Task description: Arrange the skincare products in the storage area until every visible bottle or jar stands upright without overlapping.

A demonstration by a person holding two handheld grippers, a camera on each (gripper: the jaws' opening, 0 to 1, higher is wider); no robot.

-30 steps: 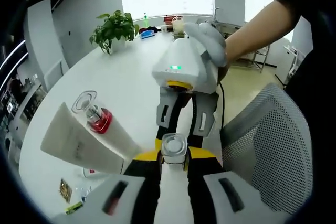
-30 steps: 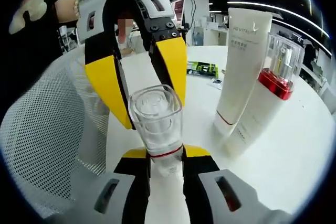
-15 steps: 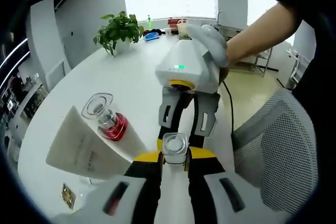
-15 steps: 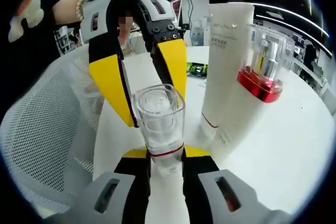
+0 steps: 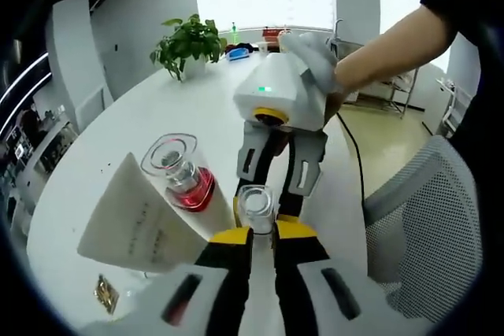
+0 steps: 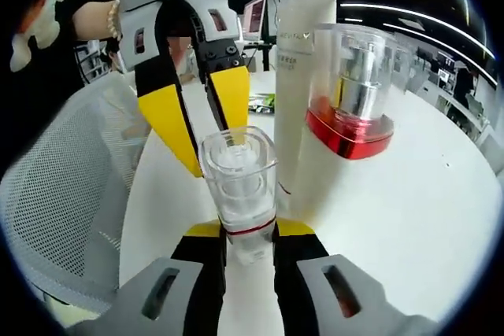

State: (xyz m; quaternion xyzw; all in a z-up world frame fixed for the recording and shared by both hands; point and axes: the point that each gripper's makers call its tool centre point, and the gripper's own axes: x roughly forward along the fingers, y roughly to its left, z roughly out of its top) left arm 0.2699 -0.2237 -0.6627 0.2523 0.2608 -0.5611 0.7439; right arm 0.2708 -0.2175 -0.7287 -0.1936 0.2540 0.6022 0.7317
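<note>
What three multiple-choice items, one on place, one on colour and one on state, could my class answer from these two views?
1. Where does the potted plant stand?
A. On the white table
B. On the mesh chair
C. On the floor

2. What colour is the band on the clear-capped bottle beside the white tube?
A. Blue
B. Red
C. Green

3. What is the right hand-held gripper doing?
A. Hanging open
B. Gripping the tube
C. Shut on the small clear bottle

Answers: 1 A, its pot rests on the tabletop; 2 B, the band is red; 3 C, both jaws press the bottle.
</note>
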